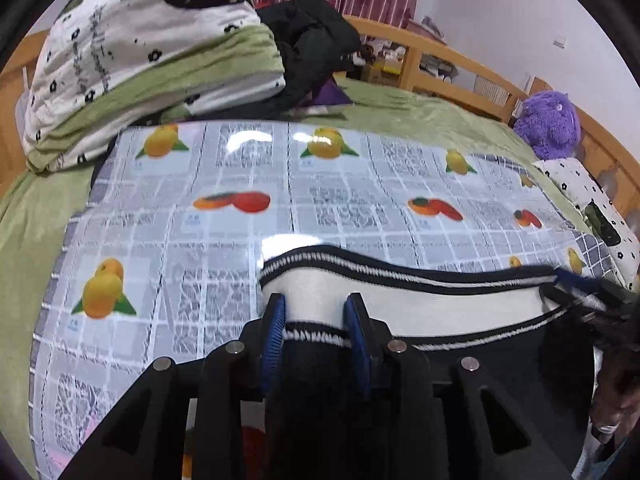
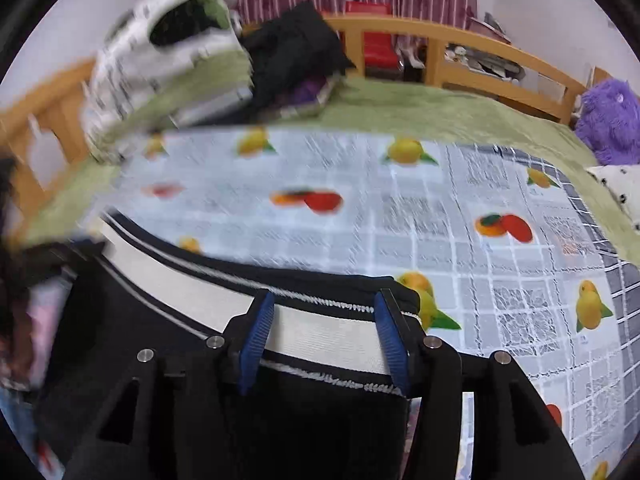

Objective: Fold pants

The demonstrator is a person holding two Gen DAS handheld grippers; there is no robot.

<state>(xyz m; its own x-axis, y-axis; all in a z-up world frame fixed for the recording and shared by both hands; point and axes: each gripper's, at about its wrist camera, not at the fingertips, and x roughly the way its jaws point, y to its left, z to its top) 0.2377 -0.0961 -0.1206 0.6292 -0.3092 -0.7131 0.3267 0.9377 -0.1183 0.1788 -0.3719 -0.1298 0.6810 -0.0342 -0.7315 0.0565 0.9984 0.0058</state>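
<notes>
The left gripper (image 1: 316, 312) has its jaws partly open around the white waistband of the pants (image 1: 420, 304). The right gripper (image 2: 324, 312) has wider jaws around the other end of that band. The pants are black. Their waistband runs side to side along the near edge of the fruit mat (image 1: 224, 200). The mat lies on a green bed (image 1: 432, 120).

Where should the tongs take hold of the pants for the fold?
Grip the pants at the striped waistband, one tongs near each end, coming in from the near edge; it lies flat across the fruit-print cloth, a firm thick band.
</notes>
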